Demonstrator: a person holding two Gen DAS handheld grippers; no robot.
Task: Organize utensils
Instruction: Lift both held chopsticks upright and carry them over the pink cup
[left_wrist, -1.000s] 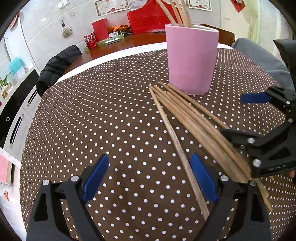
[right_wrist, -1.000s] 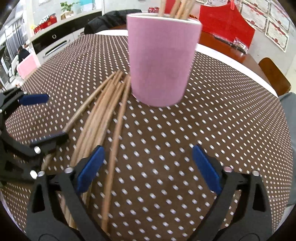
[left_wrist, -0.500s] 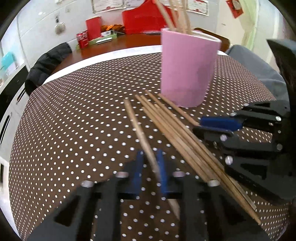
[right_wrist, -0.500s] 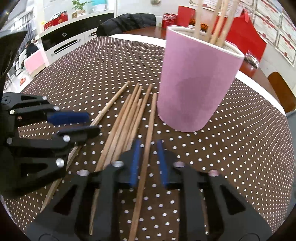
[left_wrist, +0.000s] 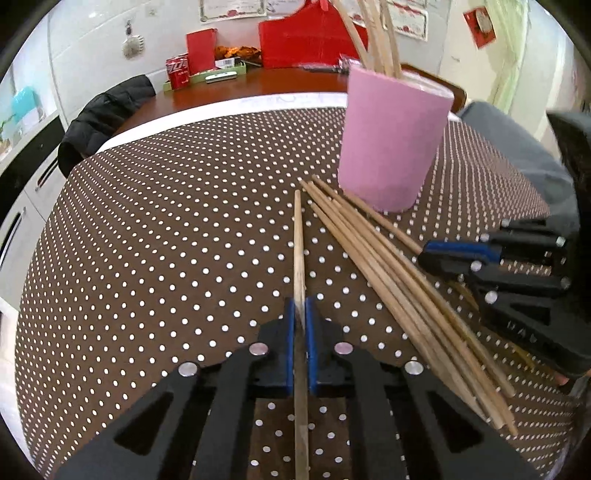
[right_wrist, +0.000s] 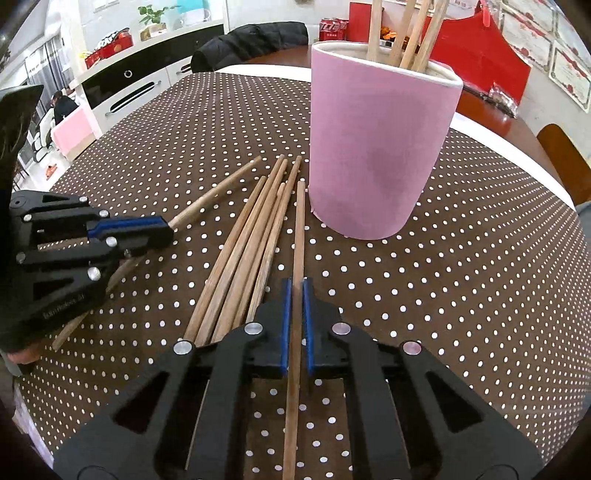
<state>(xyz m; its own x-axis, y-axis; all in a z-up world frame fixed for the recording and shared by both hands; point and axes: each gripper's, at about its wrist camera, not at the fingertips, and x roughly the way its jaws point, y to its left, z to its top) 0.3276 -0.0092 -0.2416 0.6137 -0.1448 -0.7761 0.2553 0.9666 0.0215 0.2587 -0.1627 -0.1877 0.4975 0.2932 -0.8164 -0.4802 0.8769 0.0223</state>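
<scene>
Both my grippers sit low over the worktop (left_wrist: 147, 258), pointing toward the pink cup (right_wrist: 376, 147). Left gripper (left_wrist: 300, 314) jaws clamp one chopstick (left_wrist: 299, 243); right gripper (right_wrist: 294, 295) jaws clamp another chopstick (right_wrist: 298, 229), beside the loose bundle (right_wrist: 251, 243) before the cup.

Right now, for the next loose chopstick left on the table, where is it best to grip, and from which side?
Probably the outermost chopstick of the bundle, at its near thick half, coming from above with fingers across it. It lies flat, pressed against its neighbours, tips beside the pink cup. Both grippers hold one each.
</scene>
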